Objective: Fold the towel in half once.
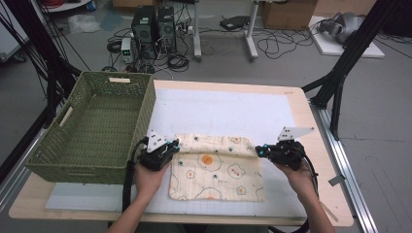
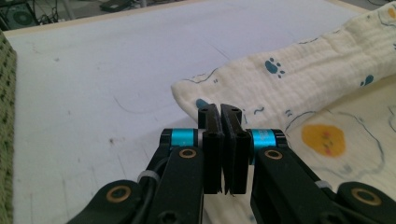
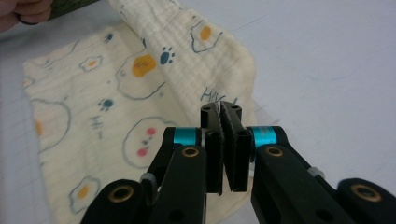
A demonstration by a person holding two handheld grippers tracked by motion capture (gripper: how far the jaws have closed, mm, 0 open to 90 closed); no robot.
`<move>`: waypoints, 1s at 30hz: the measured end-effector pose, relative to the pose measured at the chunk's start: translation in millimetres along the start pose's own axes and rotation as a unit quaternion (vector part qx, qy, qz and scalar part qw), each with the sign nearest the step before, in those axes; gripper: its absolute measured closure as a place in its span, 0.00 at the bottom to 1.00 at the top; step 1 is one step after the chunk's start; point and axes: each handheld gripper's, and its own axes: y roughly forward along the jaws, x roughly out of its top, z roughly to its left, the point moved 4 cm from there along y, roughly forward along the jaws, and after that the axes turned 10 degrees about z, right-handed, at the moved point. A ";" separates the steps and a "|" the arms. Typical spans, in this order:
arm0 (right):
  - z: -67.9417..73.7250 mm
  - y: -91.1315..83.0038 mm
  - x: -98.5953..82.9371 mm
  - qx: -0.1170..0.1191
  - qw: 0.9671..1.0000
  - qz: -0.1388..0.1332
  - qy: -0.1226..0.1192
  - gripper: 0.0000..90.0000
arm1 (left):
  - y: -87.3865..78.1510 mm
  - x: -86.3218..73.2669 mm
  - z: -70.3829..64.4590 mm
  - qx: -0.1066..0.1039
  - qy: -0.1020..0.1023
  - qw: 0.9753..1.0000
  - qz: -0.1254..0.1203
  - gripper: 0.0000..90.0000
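High view: a cream cloth [image 1: 217, 167] printed with egg and paw motifs lay at lower centre of the frame, on the white mat [image 1: 218, 109] covering the wooden table [image 1: 318, 160]. Its far edge was rolled or folded over toward the near side, forming a thick band across the top of the cloth.

The left gripper [image 1: 171, 145] sat at the band's left end, lower left of centre. The right gripper [image 1: 260, 151] sat at the band's right end, lower right of centre. A hand held each from the bottom of the frame.

Left gripper view: jaws pressed together at centre frame, no gap showing, the folded cloth corner [image 2: 299, 88] lying right at their tips. Cannot tell whether fabric was pinched between them.

Right gripper view: jaws likewise closed together, the cloth [image 3: 140, 93] lifted into a fold directly behind and around the tips; fabric appeared pinched there, though the contact itself was hidden.

A green woven basket [image 1: 92, 128] stood at the left of the high view, just beside the left gripper.
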 end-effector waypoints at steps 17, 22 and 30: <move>26.1 -7.0 -32.4 0.017 1.000 0.003 -0.012 0.75 | -35.2 -21.8 -19.5 -0.067 0.022 0.997 0.031 0.68; 23.3 1.7 -22.6 0.013 1.000 0.005 -0.020 0.72 | -38.3 -15.0 -16.3 -0.067 0.020 0.997 0.023 0.65; 14.3 14.6 -22.2 0.013 1.000 0.022 -0.013 0.69 | -21.0 -8.0 -14.9 -0.065 0.025 0.997 0.034 0.65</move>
